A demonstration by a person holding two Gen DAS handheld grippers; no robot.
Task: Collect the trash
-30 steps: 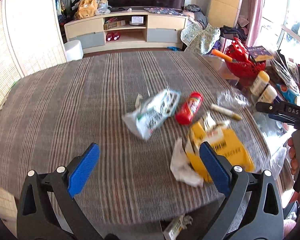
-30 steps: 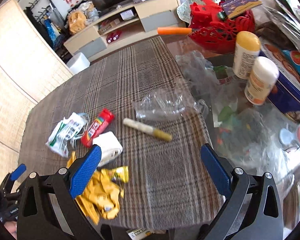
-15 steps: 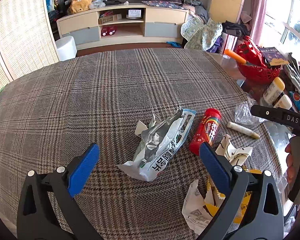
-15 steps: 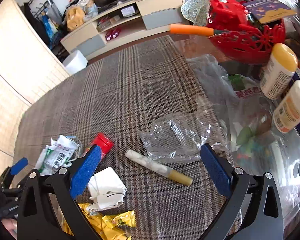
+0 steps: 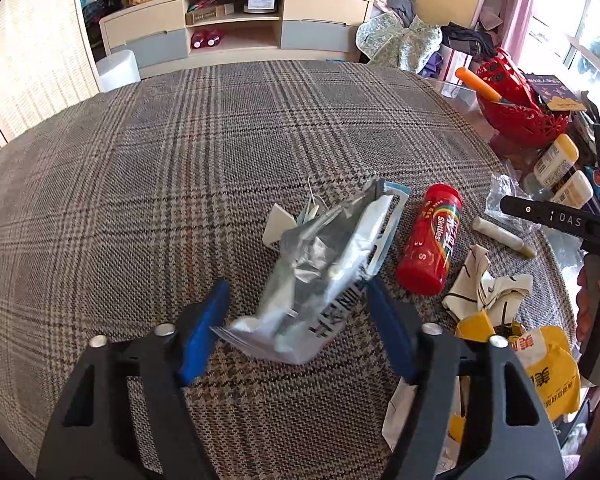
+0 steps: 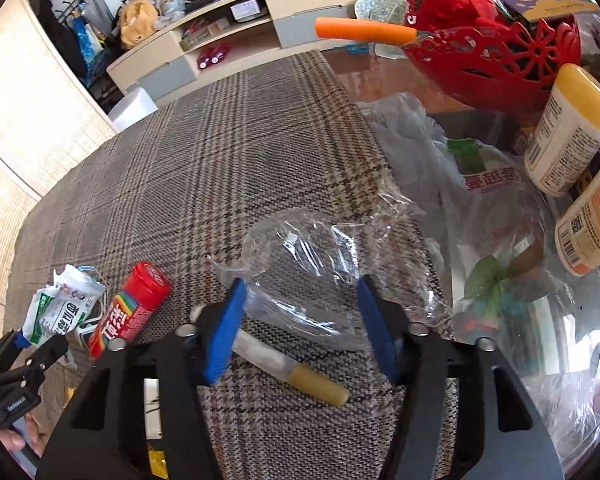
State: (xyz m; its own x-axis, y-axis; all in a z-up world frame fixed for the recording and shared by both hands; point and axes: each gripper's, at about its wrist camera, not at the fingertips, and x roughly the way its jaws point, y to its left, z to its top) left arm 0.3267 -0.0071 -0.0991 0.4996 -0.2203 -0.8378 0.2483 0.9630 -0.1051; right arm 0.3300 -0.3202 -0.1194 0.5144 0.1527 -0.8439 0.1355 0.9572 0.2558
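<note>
A crumpled silver and white wrapper (image 5: 324, 276) lies on the plaid tablecloth (image 5: 180, 184). My left gripper (image 5: 296, 320) is open with its blue pads on either side of the wrapper's near end. A clear plastic bag (image 6: 312, 276) lies at the cloth's right edge. My right gripper (image 6: 300, 328) is open around the bag's near part, above a white and yellow stick (image 6: 296, 372). A red Skittles tube (image 5: 430, 244) lies between the two; it also shows in the right wrist view (image 6: 130, 308). Crumpled white paper (image 5: 484, 288) and a yellow bag (image 5: 548, 368) lie near the front edge.
A red basket (image 6: 496, 56) with an orange-handled tool (image 6: 364, 30) stands at the back right on the glass table (image 6: 384, 80). Two white bottles (image 6: 568, 136) and a printed plastic bag (image 6: 488, 200) lie to the right. A TV cabinet (image 5: 236, 32) stands behind.
Both grippers have moved forward and down and their jaws have narrowed. The left now brackets the silver wrapper, the right brackets the clear plastic bag.
</note>
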